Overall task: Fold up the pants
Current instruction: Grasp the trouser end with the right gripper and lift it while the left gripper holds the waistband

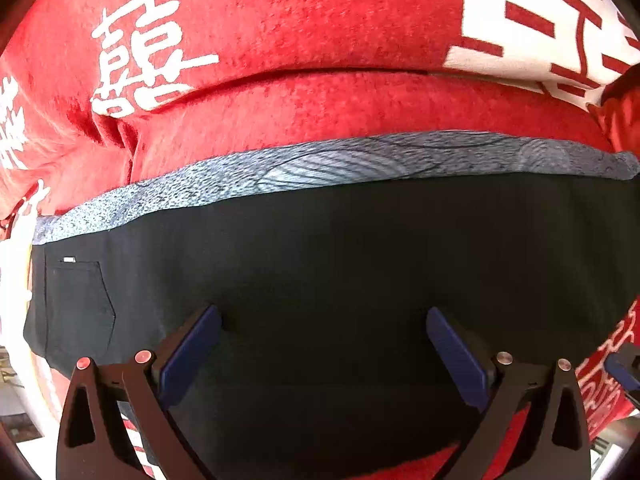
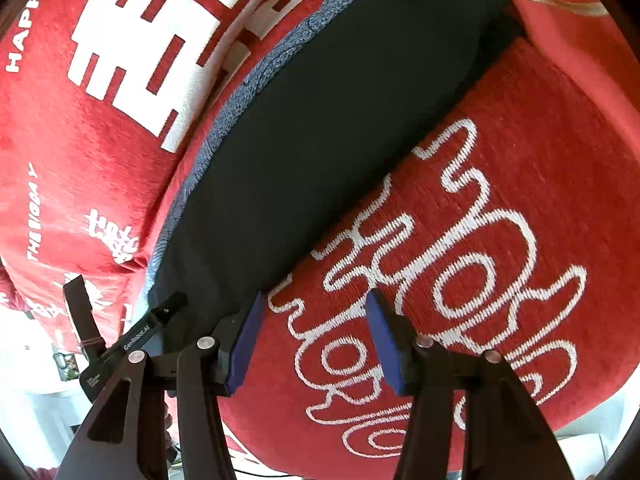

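Note:
Black pants [image 1: 320, 256] lie folded flat on a red blanket, with a back pocket [image 1: 80, 304] at the left and a grey-blue patterned strip [image 1: 320, 164] along their far edge. My left gripper [image 1: 324, 320] is open just above the pants, holding nothing. In the right wrist view the pants [image 2: 320, 140] run diagonally from lower left to upper right. My right gripper [image 2: 314, 304] is open over the blanket, just right of the pants' near edge, empty. The left gripper's black body [image 2: 132, 340] shows at the lower left there.
The red blanket [image 1: 280, 20] with white characters and looping white lines [image 2: 480, 240] covers the surface. A ridge in the blanket [image 1: 320, 76] runs beyond the pants. The blanket's edge drops off at the lower right [image 2: 580, 412].

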The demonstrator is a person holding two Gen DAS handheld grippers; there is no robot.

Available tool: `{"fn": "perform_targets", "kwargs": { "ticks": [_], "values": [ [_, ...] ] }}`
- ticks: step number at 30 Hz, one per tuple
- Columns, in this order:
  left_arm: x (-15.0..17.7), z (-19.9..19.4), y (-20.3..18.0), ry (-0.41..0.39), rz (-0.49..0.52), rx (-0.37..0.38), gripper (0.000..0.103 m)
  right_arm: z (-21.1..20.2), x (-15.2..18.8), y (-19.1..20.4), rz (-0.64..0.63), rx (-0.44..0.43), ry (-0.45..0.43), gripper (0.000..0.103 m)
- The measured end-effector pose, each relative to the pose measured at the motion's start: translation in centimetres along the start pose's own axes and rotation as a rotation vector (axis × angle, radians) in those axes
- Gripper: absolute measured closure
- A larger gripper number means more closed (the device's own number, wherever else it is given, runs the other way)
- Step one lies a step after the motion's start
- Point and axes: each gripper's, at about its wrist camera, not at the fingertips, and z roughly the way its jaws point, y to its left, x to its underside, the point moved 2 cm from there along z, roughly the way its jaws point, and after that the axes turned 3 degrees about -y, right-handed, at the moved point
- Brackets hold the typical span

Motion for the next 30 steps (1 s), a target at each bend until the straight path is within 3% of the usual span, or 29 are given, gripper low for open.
{"fn": "perform_targets", "kwargs": {
  "ticks": [7,11,13,18,22,24,27,30],
  "values": [
    [-1.6,-2.4,-5.1,-0.052,0.027,0.096,0.0,-2.6,-2.2,-0.5,-0.04,-0.085,-0.112,0.044],
    [-2.2,-1.2,-8.2,-0.051,0.044,0.127,0.0,-3.7,-4.5,-2.2,0.014,-0.094,-0.181,0.044],
    [-1.9,0.5,-9.6,-0.012,0.073,0.1,0.0,-4.1,-5.0,-3.4,0.052,-0.102,-0.212,0.044],
    [-1.5,0.6,-9.7,-0.062,0.084,0.112,0.0,-4.1,-5.1,-5.7,0.119,-0.137,-0.253,0.043],
    [-1.4,0.6,-9.8,-0.064,0.099,0.11,0.0,-3.7,-6.4,-6.3,0.147,-0.217,-0.322,0.043],
    [-1.4,0.6,-9.7,-0.066,0.099,0.11,0.0,-3.2,-7.4,-6.1,0.148,-0.246,-0.35,0.037],
    [-1.5,0.6,-9.5,-0.064,0.088,0.118,0.0,-2.6,-8.6,-5.1,0.135,-0.245,-0.387,0.033],
    [-1.5,0.3,-10.0,-0.042,0.085,0.125,0.0,-2.2,-9.5,-4.5,0.154,-0.226,-0.361,0.035]
  ]
}}
